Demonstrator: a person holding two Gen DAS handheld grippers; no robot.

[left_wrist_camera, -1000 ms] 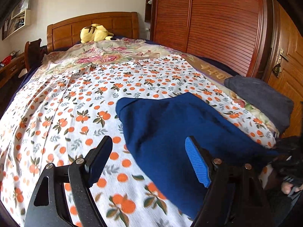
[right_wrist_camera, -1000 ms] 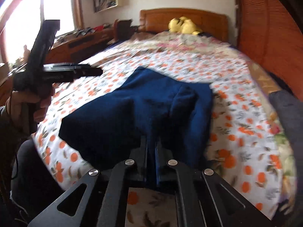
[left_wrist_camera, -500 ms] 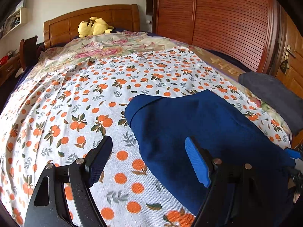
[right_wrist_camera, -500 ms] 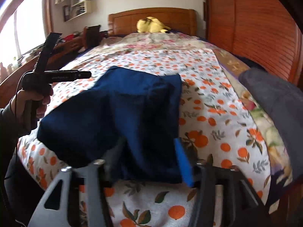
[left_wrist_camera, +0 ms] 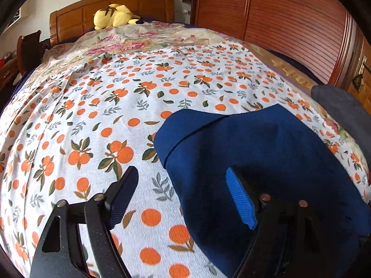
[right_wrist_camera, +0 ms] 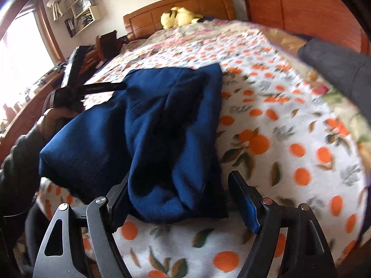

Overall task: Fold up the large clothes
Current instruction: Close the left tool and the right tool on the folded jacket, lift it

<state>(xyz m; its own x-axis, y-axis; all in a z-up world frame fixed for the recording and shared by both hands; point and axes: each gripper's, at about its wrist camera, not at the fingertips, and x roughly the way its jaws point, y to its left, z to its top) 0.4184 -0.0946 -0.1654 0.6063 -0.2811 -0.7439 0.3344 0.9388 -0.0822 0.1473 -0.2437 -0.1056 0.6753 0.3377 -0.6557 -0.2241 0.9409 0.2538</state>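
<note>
On the orange-print bedspread [left_wrist_camera: 97,120], my right gripper [right_wrist_camera: 183,199] — jaws just parted — straddles the folded blue garment [right_wrist_camera: 162,125] without pressing it, my left gripper [left_wrist_camera: 183,197] gaping too.

Your right gripper [right_wrist_camera: 183,199] has just opened its jaws and let go of the blue garment [right_wrist_camera: 162,120]; your left gripper [left_wrist_camera: 182,199] dropped nearer it, jaws narrowing slightly.

Navy garment on an orange-printed bedspread

The folded navy-blue fabric garment [left_wrist_camera: 266,153] is plain; the white cotton bedspread [left_wrist_camera: 92,120] carries oranges and green leaves. Beyond lie a pink-flowered cream quilt [left_wrist_camera: 129,41], a yellow plush toy [left_wrist_camera: 113,16], a dark grey folded cloth [right_wrist_camera: 336,69] and red-brown slatted wooden doors [left_wrist_camera: 289,18].
</note>
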